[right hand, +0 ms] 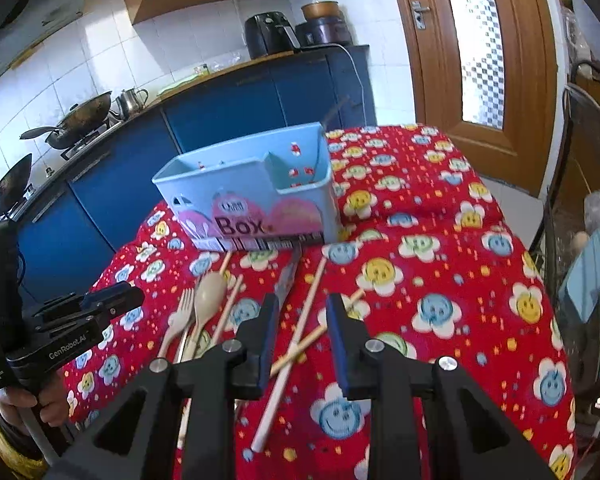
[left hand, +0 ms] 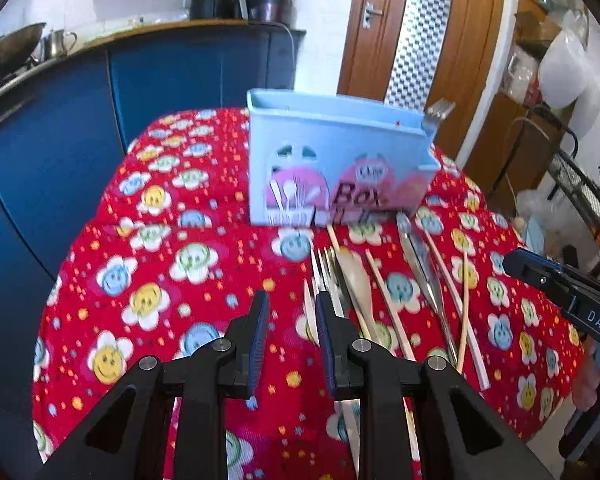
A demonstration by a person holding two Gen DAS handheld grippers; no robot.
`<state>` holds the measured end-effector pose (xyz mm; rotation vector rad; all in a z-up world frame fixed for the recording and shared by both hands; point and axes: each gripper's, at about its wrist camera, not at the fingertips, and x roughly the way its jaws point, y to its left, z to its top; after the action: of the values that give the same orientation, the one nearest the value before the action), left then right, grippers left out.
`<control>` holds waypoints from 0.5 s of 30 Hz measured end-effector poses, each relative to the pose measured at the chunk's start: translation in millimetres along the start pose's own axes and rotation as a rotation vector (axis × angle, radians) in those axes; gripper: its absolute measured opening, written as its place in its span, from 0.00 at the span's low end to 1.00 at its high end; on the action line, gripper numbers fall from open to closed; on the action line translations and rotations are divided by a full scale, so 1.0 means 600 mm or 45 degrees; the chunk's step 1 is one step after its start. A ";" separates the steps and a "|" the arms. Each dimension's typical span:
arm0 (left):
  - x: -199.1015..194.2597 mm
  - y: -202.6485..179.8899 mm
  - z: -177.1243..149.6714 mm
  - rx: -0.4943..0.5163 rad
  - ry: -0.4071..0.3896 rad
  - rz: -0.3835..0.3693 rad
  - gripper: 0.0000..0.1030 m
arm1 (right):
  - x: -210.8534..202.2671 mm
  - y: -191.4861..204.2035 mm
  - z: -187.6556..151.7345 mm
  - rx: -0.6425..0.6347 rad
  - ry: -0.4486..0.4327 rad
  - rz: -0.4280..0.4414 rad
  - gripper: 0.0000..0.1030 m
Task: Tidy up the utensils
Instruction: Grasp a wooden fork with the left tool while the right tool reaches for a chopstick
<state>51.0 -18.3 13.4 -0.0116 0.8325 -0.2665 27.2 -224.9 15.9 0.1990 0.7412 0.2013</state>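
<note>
Right gripper [right hand: 302,312] agape above crossed chopsticks [right hand: 300,340], blue box [right hand: 252,200] beyond

A home kitchen: beyond the claw, blue cabinets [right hand: 228,108] run under a wooden counter carrying an air fryer [right hand: 269,36] and kettle [right hand: 131,99]; woks [right hand: 80,120] sit on a gas stove at far left, against white tiled walls.
</note>
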 end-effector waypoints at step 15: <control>0.035 -0.030 -0.027 0.027 0.206 -0.052 0.23 | 0.007 -0.043 -0.042 0.071 0.050 -0.003 0.30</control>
<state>48.2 -38.9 -10.7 0.0130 0.9907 -0.3181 16.0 -245.9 -11.7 0.2478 0.7864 0.1825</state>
